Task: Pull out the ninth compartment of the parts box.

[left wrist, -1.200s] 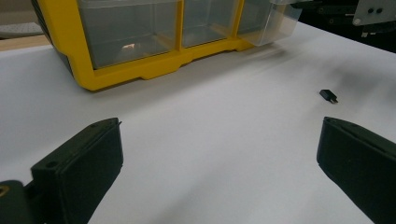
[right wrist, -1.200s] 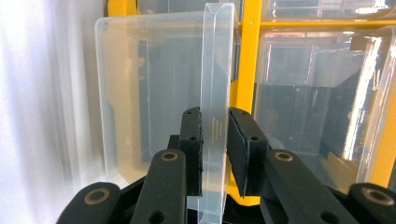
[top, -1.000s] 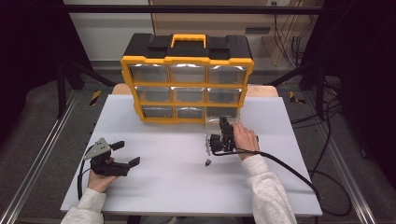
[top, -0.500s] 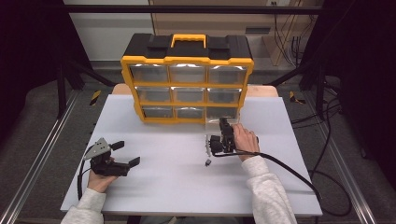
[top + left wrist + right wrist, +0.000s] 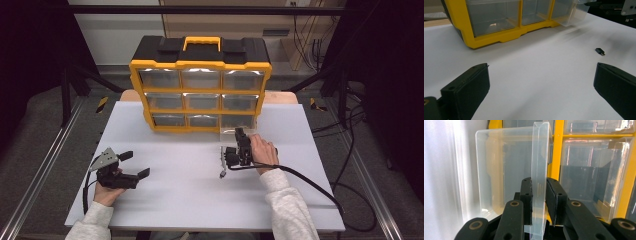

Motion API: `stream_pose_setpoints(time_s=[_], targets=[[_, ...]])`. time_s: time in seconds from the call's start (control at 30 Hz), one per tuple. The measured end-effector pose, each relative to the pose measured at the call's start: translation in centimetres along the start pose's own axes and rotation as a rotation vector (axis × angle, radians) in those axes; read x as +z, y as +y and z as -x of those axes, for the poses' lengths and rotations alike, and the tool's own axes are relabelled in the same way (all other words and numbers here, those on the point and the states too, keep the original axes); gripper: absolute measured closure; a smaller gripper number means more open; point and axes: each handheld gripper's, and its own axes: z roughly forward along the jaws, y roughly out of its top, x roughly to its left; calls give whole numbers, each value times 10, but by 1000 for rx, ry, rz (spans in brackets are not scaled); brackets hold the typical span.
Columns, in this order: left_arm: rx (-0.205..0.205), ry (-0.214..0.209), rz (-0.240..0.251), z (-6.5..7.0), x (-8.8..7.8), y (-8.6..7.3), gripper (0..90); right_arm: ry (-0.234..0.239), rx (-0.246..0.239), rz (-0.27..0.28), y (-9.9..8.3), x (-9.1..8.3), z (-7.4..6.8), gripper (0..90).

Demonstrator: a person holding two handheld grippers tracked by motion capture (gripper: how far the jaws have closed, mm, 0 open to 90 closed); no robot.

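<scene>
A yellow and black organizer [image 5: 200, 75] with clear drawers stands at the back of the white table [image 5: 190, 200]. Its bottom right drawer [image 5: 231, 131] sticks partly out of the frame. My right gripper [image 5: 240, 135] is shut on that drawer's front wall. In the right gripper view the thin clear wall of the drawer [image 5: 506, 165] stands between the two pads of the gripper [image 5: 539, 187]. My left gripper [image 5: 136, 164] rests low at the table's left, open, with nothing between its jaws. In the left gripper view the gripper [image 5: 541, 71] faces the organizer [image 5: 496, 37] and the pulled-out drawer [image 5: 571, 12].
A small black piece [image 5: 600, 51] lies loose on the table in front of the open drawer, also visible from above as the small black piece [image 5: 221, 175]. A black cable [image 5: 310, 182] trails from the right gripper to the table's right edge. Metal rails run along both sides.
</scene>
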Motion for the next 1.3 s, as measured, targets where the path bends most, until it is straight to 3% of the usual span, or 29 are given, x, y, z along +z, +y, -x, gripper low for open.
stream_pose_setpoints(time_s=[1.3], targets=[[2, 5, -2, 0, 0, 0, 0, 19, 8, 22, 0, -17, -2, 761]])
